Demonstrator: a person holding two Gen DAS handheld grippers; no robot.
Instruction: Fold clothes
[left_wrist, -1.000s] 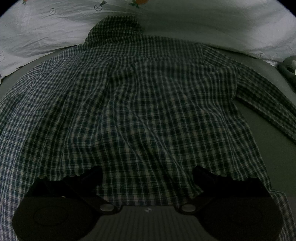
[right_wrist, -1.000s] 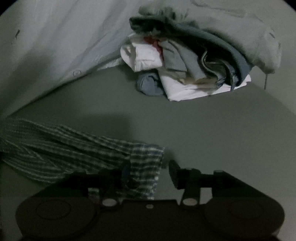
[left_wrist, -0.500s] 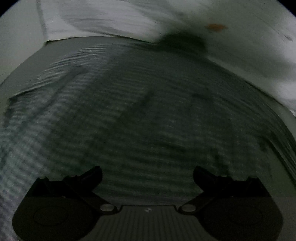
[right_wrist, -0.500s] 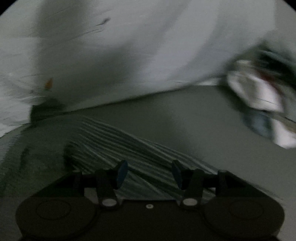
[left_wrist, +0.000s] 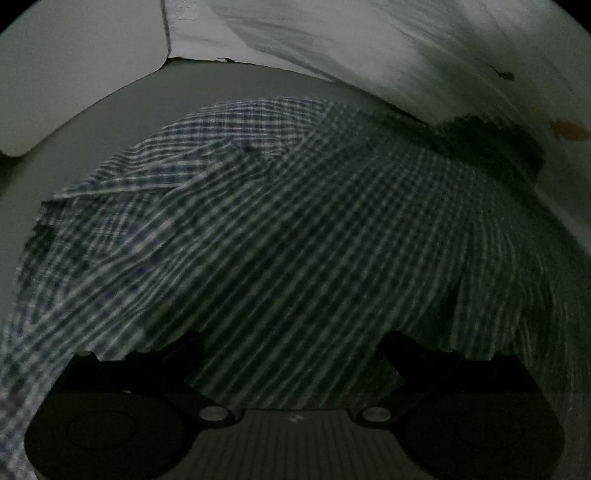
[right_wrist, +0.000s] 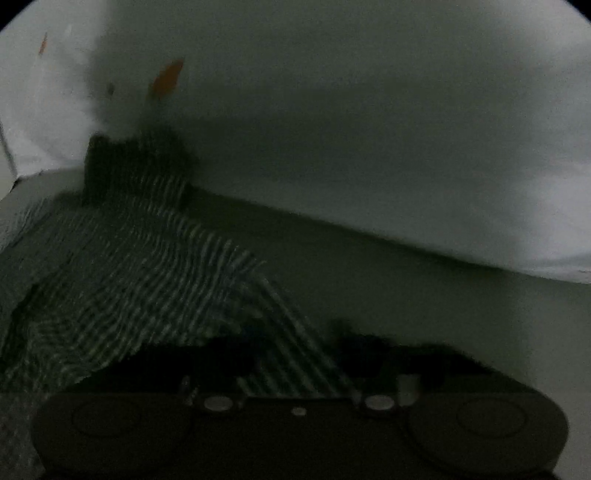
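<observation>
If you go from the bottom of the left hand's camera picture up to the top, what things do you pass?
Left gripper → checked shirt → bare grey surface → white printed sheet at the back.

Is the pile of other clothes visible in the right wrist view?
No, that view shows only the plaid shirt, the grey surface and the white bedding behind it.

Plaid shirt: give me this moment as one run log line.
task: fold clothes | left gripper: open over plaid shirt | right gripper: shut on sleeve | views: blurred
</observation>
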